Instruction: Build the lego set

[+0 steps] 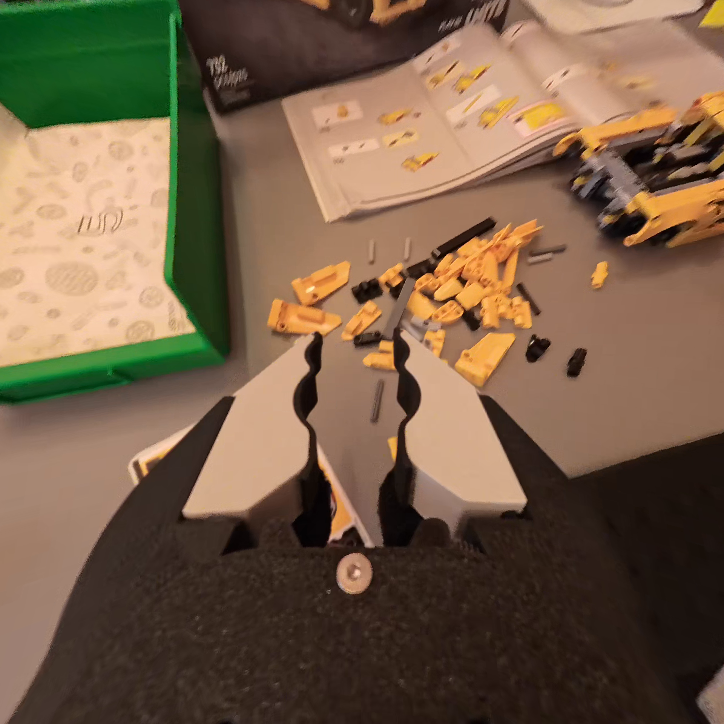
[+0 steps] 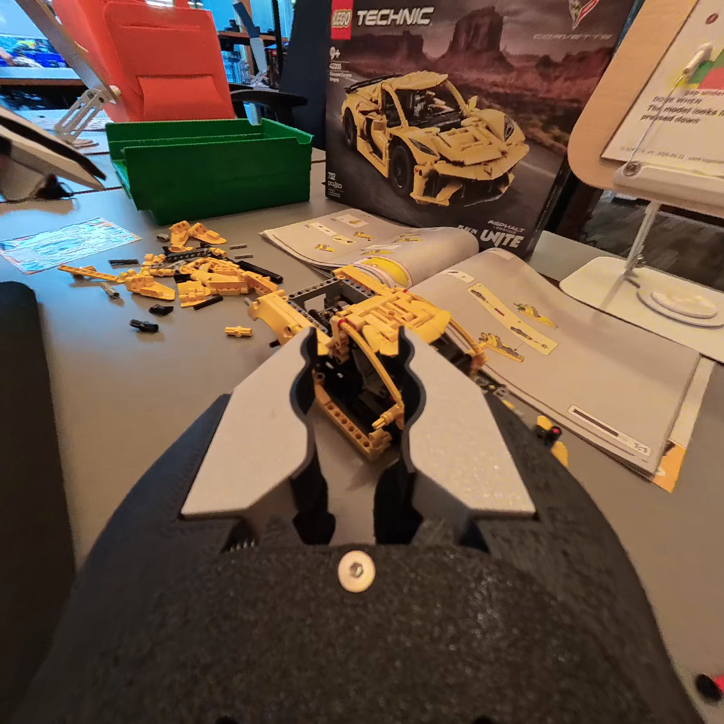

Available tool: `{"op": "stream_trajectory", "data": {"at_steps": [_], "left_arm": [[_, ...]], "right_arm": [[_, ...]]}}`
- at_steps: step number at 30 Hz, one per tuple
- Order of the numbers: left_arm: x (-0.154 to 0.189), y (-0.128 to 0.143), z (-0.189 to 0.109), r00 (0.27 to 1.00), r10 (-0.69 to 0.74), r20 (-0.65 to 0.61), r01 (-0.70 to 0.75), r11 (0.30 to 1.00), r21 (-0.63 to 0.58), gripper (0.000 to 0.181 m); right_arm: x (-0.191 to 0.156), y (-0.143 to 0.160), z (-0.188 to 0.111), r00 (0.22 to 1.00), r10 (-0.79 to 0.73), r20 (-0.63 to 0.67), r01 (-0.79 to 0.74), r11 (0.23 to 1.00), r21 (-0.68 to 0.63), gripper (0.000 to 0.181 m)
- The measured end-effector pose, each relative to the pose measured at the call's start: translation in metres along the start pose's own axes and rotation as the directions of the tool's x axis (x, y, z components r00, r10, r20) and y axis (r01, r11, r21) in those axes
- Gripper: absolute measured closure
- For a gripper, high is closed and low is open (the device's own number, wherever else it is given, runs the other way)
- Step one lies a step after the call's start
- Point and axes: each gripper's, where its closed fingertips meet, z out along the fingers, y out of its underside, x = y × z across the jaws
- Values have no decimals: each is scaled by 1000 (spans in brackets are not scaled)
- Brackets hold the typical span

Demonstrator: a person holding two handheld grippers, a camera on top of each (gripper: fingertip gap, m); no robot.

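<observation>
Left tool [image 1: 357, 337]: jaws apart, empty, above loose yellow and black pieces [image 1: 462, 286] on counter [image 1: 274, 219]. Right tool [image 2: 357, 333]: jaws apart, flanking half-built yellow car [image 2: 376, 313], contact unclear. One green bin [image 1: 188, 196] holds patterned paper [image 1: 82, 243]. One open manual [image 2: 548, 333]. Right view alone shows box front [image 2: 450, 117], orange chair [image 2: 156, 58].

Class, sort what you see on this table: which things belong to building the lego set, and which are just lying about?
Belongs to the job:
- half-built yellow car
- pile of loose pieces
- open instruction booklet
- left gripper, open
- right gripper, open around the car

Lying about:
- green bin
- set box
- sticker sheet
- stand with a card
</observation>
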Motion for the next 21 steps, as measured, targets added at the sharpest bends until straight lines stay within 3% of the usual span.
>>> {"op": "stream_trajectory", "data": {"at_steps": [5, 10, 14, 21], "left_arm": [[13, 23, -6, 994, -58, -90, 50, 995, -83, 145], [58, 48, 6, 974, 58, -219, -92, 984, -152, 145], [76, 60, 21, 957, 56, -285, -113, 976, -185, 145], [80, 57, 37, 938, 59, -343, -121, 979, -163, 144]], "right_arm": [[-9, -1, 1, 994, 77, 72, -77, 997, -5, 139], [-11, -1, 2, 989, 112, 101, -112, 994, -7, 141], [-14, 2, 3, 991, 83, 102, -81, 996, -23, 142], [-14, 7, 5, 992, 76, 103, -72, 996, -46, 145]]}}
